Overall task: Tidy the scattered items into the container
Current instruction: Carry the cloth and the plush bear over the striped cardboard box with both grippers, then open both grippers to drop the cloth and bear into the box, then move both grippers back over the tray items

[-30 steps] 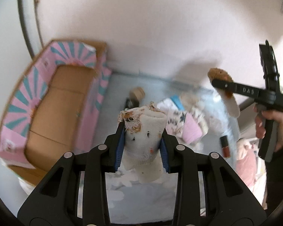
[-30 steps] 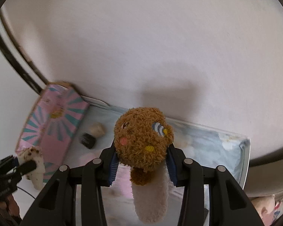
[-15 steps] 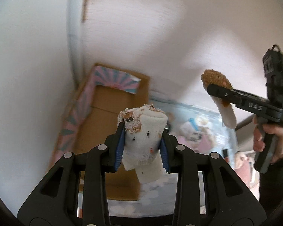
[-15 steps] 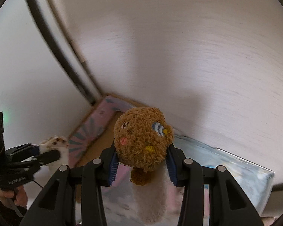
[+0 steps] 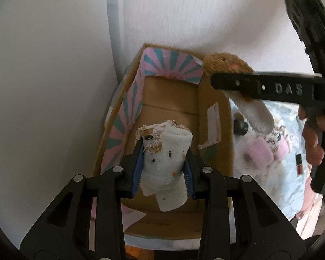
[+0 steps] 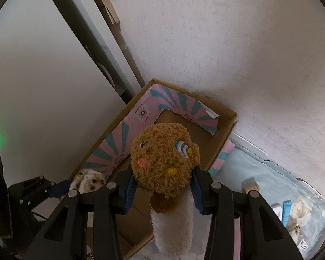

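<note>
My left gripper is shut on a white speckled sock with a frayed brown cuff, held above the open cardboard box with pink and teal striped flaps. My right gripper is shut on a fluffy brown and white sock and hangs over the same box. In the left wrist view the right gripper reaches across the box's right wall with the brown sock. The right wrist view shows the white sock at lower left, over the box's near corner.
Right of the box, a pale blue cloth carries several loose items, among them pink rolled socks, a small dark object and a blue clip. White walls close in behind and left of the box. A hand grips the right tool.
Both grippers have swung left from the cloth to above the box, each still holding its sock. The right gripper has come much closer to the left one.
</note>
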Demonstrator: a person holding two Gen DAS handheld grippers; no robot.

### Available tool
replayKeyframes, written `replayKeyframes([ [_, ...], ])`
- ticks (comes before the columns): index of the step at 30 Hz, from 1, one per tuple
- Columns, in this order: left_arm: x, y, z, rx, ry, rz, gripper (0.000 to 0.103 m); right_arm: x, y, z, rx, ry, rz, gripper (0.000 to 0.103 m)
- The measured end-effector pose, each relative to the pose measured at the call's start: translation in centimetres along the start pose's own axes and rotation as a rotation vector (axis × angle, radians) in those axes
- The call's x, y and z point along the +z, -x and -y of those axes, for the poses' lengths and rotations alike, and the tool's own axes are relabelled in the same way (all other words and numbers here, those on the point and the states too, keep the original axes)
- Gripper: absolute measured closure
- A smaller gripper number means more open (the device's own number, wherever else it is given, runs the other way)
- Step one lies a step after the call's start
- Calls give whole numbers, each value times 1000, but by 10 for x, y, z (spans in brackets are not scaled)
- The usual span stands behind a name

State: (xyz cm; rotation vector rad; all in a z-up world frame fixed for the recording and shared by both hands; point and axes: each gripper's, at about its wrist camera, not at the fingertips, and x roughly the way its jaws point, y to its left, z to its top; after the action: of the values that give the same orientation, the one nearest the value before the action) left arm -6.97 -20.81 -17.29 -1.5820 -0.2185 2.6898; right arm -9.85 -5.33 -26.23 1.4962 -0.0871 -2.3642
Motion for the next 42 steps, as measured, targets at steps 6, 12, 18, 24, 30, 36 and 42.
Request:
replayKeyframes([
  [6,-4,-10,2,1,-33,-8,73,5,-4,-4,-8,1,-15,63],
  [12,1,-15,3,7,-52,1,73,12,-7,-7,-19,12,-19,63],
  [18,4,-13,3,-23,-27,-23,70,14,-2,-9,-22,25,0,25],
  [24,-4,-13,5,-22,-19,-17,0,12,25,-1,-54,24,62,20],
  [30,-7,-1,12,-1,-39,0,0,6,37,4,-75,11,78,20],
  [36,-6,20,27,6,-57,31,0,-6,49,4,-117,18,81,20],
  [42,1,40,37,-1,-54,85,0,-24,79,13,-163,-14,90,20],
])
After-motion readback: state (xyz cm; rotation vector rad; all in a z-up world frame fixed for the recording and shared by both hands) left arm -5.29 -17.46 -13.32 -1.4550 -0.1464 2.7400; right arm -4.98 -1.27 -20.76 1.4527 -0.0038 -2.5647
